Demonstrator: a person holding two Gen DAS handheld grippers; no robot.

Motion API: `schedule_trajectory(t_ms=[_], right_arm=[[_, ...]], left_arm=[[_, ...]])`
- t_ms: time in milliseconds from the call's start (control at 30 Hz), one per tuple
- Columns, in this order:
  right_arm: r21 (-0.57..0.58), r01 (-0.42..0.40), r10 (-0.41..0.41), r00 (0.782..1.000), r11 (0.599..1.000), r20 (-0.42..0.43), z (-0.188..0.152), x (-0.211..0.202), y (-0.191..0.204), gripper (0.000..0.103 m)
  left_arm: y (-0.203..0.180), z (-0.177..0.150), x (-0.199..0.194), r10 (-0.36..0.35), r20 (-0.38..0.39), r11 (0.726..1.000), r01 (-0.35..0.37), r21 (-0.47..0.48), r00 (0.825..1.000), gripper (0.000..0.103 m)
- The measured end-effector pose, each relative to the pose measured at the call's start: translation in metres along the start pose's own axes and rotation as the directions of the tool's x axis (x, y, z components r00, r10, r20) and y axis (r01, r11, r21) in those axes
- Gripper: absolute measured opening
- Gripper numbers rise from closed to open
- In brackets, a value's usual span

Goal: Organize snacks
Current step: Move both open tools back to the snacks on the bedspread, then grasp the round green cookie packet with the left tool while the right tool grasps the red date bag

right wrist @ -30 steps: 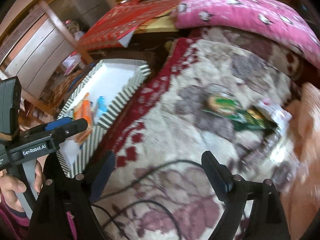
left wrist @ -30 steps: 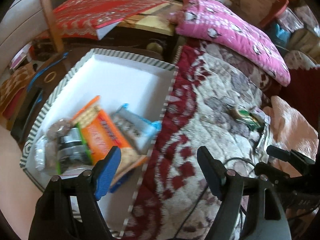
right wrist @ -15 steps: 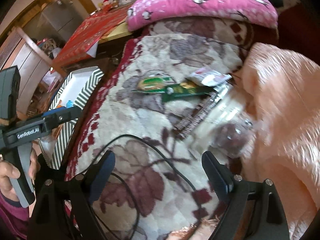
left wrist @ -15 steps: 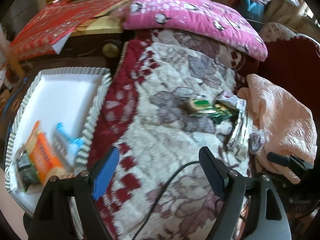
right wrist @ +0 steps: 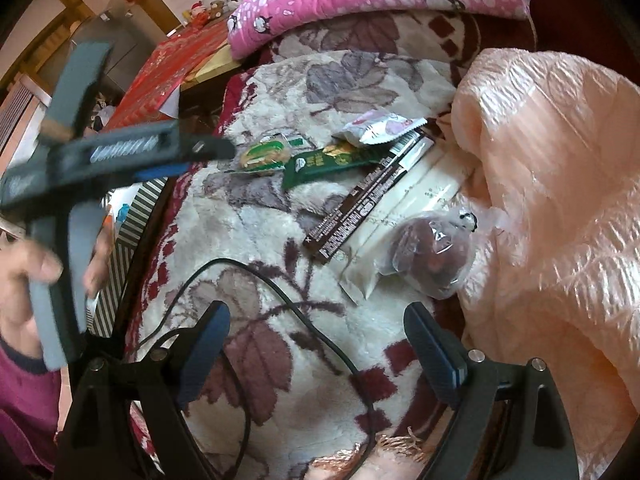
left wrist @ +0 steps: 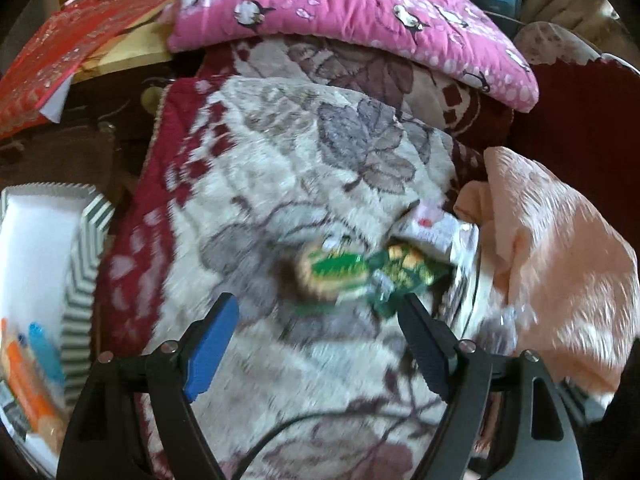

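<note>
In the left wrist view, the left gripper (left wrist: 318, 326) hangs released and empty over the floral blanket (left wrist: 280, 168), its jaws spread wide just short of a blurred round green-wrapped snack (left wrist: 330, 274) and a green packet (left wrist: 404, 270) touching it, while the striped tray (left wrist: 82, 240) sits off the blanket's left edge with an orange packet (left wrist: 28, 384) inside. In the right wrist view, the right gripper (right wrist: 316, 346) is likewise spread and empty above the blanket and a black cable (right wrist: 280, 300); beyond it, beside the peach quilt (right wrist: 560, 160), lie a dark brown bar (right wrist: 360, 208), a cream pouch (right wrist: 404, 216), a clear bag of dark fruit (right wrist: 432, 252) and a white-pink sachet (right wrist: 376, 130).
</note>
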State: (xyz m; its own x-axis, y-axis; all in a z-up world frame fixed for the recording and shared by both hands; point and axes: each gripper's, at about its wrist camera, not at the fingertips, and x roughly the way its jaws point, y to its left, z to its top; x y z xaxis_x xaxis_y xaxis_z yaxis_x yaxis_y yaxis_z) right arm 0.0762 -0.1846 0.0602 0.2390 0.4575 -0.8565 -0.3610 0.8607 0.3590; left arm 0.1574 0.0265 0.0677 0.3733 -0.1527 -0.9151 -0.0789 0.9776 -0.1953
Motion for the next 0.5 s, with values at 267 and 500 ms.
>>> schedule_trajectory(t_ms=[267,500], right_arm=[[0.016,-0.025,0.026,1.0,1.0,-0.012,0.0,0.007,-0.01,0.092],[0.033,-0.034,0.035,0.999,0.999,-0.022,0.001,0.013,-0.015,0.092]], left_arm=[[-0.009,0.02,0.043,0.012,-0.074,1.0,-0.013,-0.013,0.997,0.081],[-0.004,0.022,0.06,0.012,-0.085,1.0,-0.014,-0.023,0.996,0.051]])
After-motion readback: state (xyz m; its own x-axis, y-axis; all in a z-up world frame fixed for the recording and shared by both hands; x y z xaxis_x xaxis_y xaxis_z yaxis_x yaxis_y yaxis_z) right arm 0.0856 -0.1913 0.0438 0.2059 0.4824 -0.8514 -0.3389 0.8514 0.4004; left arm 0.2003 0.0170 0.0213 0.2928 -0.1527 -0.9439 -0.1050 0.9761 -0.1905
